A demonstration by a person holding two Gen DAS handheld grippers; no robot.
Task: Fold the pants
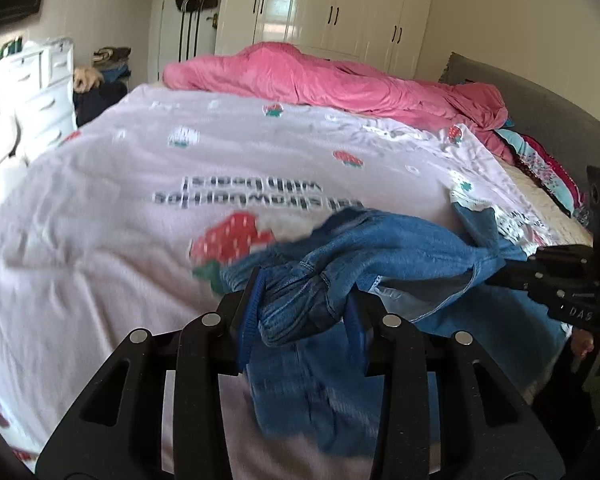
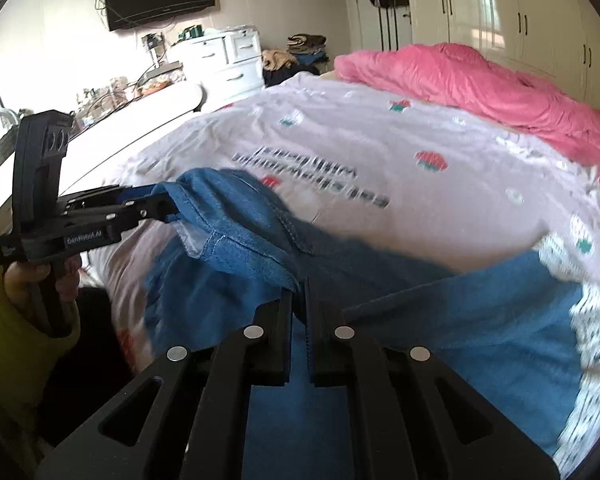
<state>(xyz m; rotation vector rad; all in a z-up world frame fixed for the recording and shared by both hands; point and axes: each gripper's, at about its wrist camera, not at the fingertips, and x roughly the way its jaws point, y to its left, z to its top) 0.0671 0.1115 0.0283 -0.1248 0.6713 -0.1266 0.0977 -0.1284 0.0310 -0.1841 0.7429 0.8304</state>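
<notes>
Blue denim pants (image 1: 380, 256) are hanging nearest the lens, stretched over a lilac strawberry-print bed cover (image 1: 140, 184) – lifted, partly draping its near edge. Left gripper (image 1: 304, 300) is clamping a thick bunch of denim, jaws part-open. Right gripper (image 2: 299, 300) is pinching a thin fold, jaws nearly together.

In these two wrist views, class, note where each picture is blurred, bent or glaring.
Left wrist view: the bedspread print is smeared and the jeans hem streaks; the fisheye bends the wardrobe, whose doors glare. Right wrist view: the bedspread's right edge blurs, the left gripper stays fairly sharp, and corners go dark.
</notes>
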